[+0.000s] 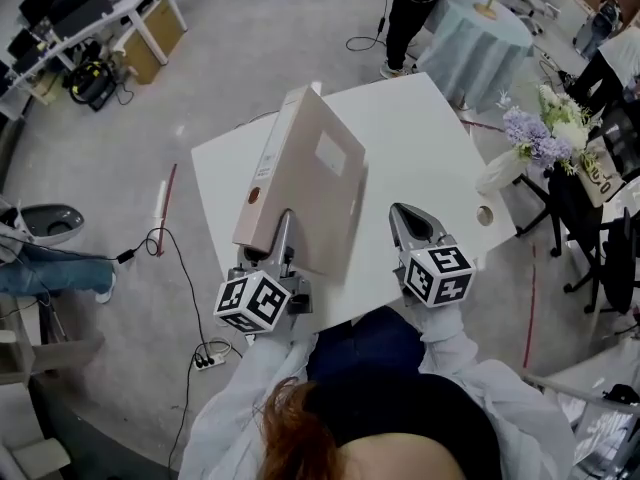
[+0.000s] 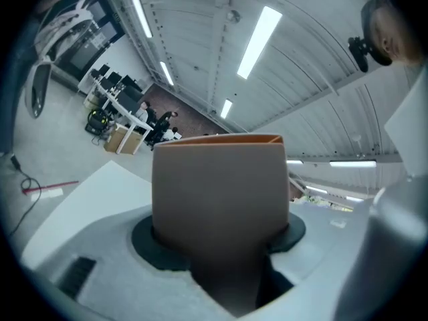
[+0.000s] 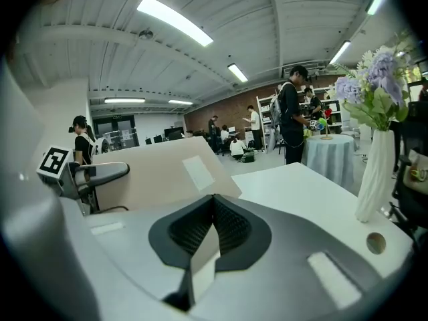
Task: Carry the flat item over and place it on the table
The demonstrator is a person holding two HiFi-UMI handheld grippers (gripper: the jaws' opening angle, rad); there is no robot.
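Note:
A flat beige file box [image 1: 310, 178] hangs tilted over the near left part of the white table [image 1: 425, 128]. My left gripper [image 1: 283, 230] is shut on its lower narrow end. In the left gripper view the box [image 2: 221, 199] fills the gap between the jaws and hides what lies behind it. My right gripper [image 1: 408, 223] is over the table's near edge, just right of the box, and holds nothing. In the right gripper view its jaws [image 3: 214, 209] are closed together, with the box [image 3: 160, 172] and the left gripper [image 3: 93, 174] to their left.
A white vase of purple flowers [image 1: 540, 133] stands at the table's right edge, near a round hole [image 1: 486, 215] in the top. Beyond are a round cloth-covered table [image 1: 480, 38] and a standing person [image 1: 410, 8]. Cables [image 1: 170, 258] lie on the floor at left.

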